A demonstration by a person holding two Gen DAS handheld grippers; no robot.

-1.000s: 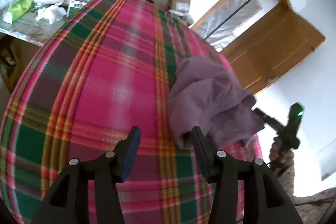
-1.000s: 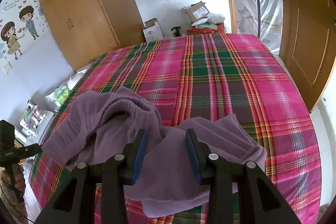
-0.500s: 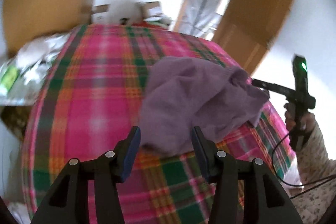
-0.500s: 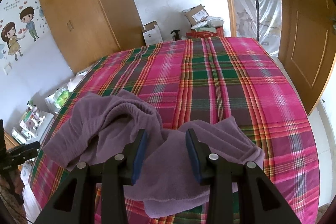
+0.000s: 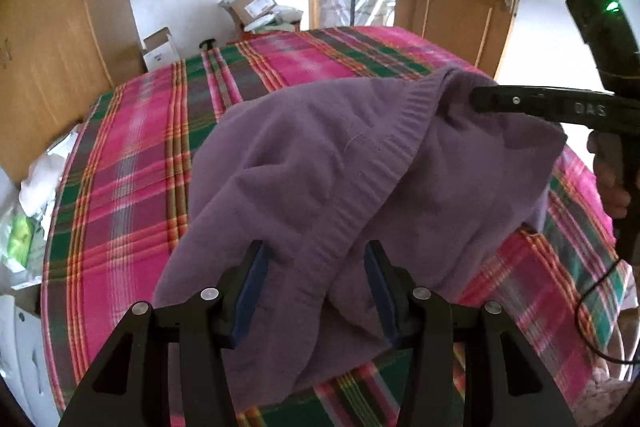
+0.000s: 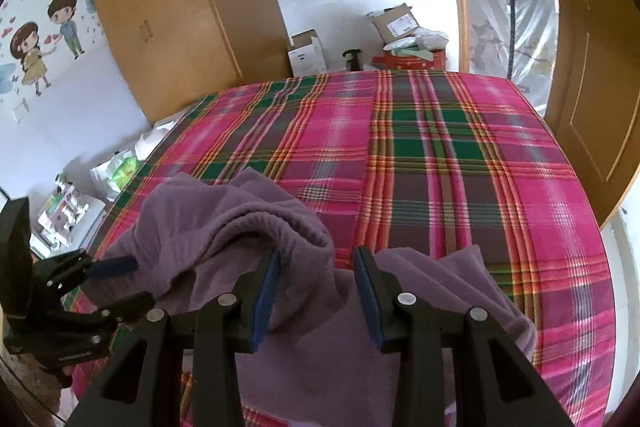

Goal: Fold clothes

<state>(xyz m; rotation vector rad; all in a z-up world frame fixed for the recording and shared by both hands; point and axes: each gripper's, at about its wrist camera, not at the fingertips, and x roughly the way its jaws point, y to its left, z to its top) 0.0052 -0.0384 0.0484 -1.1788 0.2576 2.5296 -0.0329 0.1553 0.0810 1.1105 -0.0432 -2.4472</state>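
A plain dusty-purple garment (image 5: 320, 179) fills the frame's centre. Under it, the bedspread (image 6: 460, 163) is pink plaid crossed with green, maroon and orange-yellow stripes. Both grippers are black with blue-padded fingers (image 6: 262, 287). The wardrobe (image 6: 168, 3), upper left, is honey-brown wood.

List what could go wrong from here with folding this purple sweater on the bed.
1. The purple sweater lies bunched in thick folds, so the open left gripper may pinch several layers rather than one edge.
2. It sits near the plaid bed's edge; a pull that way might drag it off.
3. The right gripper is also open over the same heap, so the two grippers may tug against each other.
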